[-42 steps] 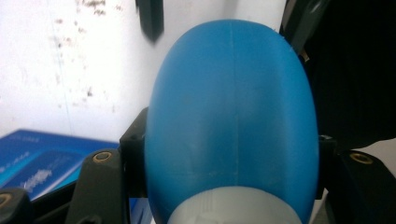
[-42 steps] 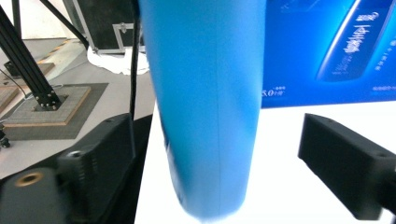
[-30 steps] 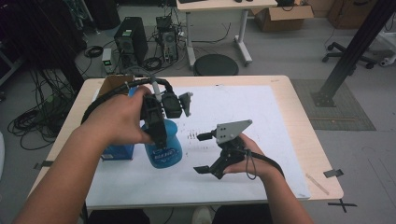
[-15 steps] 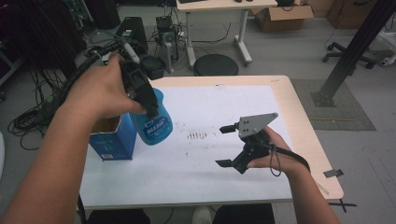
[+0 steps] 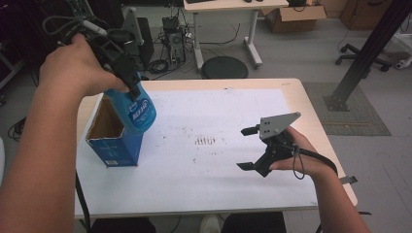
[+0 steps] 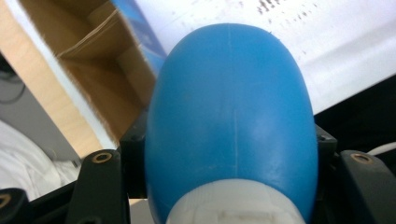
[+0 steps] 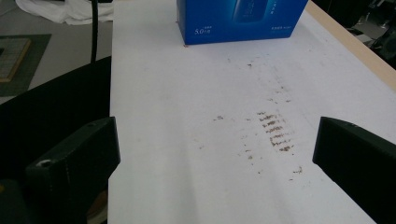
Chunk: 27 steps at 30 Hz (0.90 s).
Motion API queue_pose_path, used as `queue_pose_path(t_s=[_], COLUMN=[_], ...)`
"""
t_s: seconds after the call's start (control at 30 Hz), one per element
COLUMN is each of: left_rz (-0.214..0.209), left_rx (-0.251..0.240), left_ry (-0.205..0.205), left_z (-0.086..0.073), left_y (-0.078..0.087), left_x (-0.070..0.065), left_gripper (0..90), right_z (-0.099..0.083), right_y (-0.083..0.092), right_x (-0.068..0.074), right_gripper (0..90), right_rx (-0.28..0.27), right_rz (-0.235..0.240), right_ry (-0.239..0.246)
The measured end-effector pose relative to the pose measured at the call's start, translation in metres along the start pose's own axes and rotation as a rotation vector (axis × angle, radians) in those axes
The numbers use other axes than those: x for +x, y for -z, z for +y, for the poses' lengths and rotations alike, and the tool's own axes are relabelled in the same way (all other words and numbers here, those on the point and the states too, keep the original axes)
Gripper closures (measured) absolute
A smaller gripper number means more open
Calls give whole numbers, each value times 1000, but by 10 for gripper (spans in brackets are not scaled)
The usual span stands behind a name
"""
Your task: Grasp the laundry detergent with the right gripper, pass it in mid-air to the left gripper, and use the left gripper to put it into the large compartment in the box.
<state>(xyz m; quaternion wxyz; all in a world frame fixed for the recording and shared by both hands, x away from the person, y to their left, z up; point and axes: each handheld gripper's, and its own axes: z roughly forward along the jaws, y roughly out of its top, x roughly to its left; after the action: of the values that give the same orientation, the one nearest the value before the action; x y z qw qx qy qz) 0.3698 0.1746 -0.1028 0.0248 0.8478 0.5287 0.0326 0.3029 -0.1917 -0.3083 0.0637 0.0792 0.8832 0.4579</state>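
Note:
My left gripper [image 5: 127, 82] is shut on a blue bottle [image 5: 138, 109] and holds it in the air, tilted, over the open top of a blue cardboard box [image 5: 114, 145] at the table's left. In the left gripper view the bottle's rounded blue body [image 6: 231, 121] sits between the black jaws, with the box's brown inside [image 6: 100, 70] beyond it. My right gripper [image 5: 248, 148] stands open above the white paper at the right, nothing between its fingers. In the right gripper view the box [image 7: 240, 18] stands ahead on the white sheet.
A white sheet [image 5: 218, 160] with dark smudges [image 5: 205, 141] covers most of the wooden table [image 5: 311, 111]. Behind the table are a round black stool [image 5: 224, 67], computer cases, cables and a desk. A black post base [image 5: 340, 102] stands on the floor at the right.
My left gripper has lifted the blue bottle up from the table and carried it left, over the open box. My right gripper has moved right and a little up, still open.

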Motion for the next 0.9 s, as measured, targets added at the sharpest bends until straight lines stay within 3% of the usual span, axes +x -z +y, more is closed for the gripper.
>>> queue_pose_path(t_s=[0.07,0.2,0.43,0.6,0.7,0.9], left_rz=[0,2,22,33,41,60], left_rx=[4,22,35,34,59,81], left_ry=[18,127,250,307,370,440], left_z=[0,1,0,1,3,6], left_y=[1,3,8,10,9,8], left_x=[4,22,49,62,73,87], left_gripper=[386,386,386,386,386,386], right_z=[0,-2,-4,-5,-4,-4], right_y=[0,-1,-1,-1,-1,-3], right_x=[0,-3,-7,-9,-12,-16], right_gripper=[7,7,8,9,9,11], right_rx=[3,13,37,51,60,71], right_rz=[0,2,-8,-13,-13,-9], right_ry=[0,-5,-7,-9,-9,-10])
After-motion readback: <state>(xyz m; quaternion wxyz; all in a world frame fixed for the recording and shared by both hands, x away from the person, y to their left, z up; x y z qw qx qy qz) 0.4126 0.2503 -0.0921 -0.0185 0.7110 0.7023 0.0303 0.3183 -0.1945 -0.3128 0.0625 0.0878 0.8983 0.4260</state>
